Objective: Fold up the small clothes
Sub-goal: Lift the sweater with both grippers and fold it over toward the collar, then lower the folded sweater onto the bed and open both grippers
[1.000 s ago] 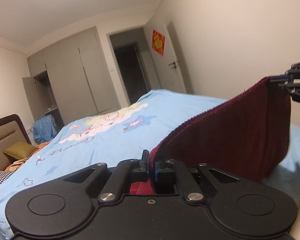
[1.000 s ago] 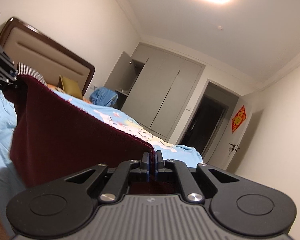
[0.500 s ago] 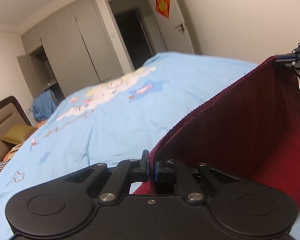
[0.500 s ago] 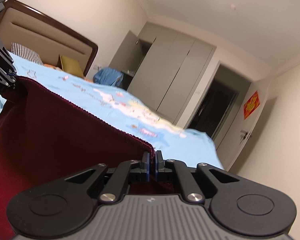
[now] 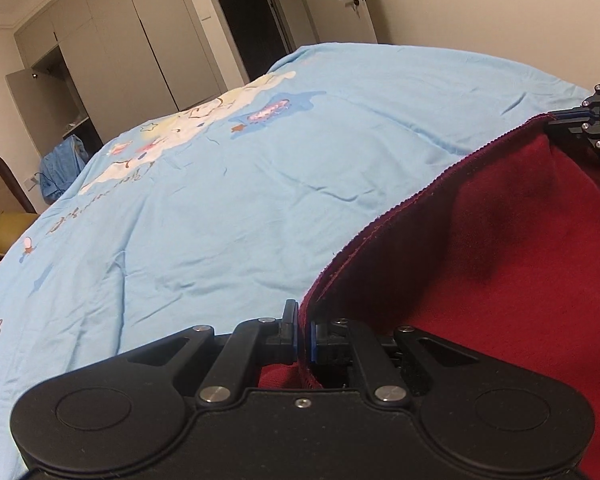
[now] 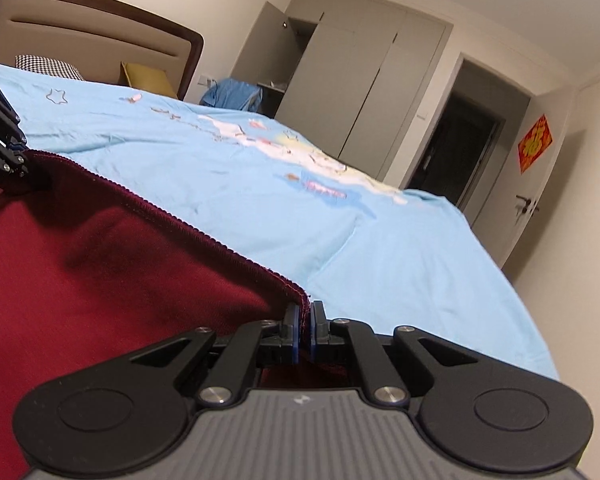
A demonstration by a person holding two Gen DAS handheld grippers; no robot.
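Your left gripper (image 5: 302, 328) is clamped tight on one corner of the dark red garment (image 5: 480, 248) at the bottom centre of its frame, and the hemmed edge runs from there up to the right edge, where your right gripper (image 5: 572, 116) pinches the other corner. In the right wrist view that right gripper (image 6: 304, 326) is likewise closed on the garment (image 6: 112, 264), whose cloth fills the lower left and spreads over the light blue bedspread (image 6: 380, 248).
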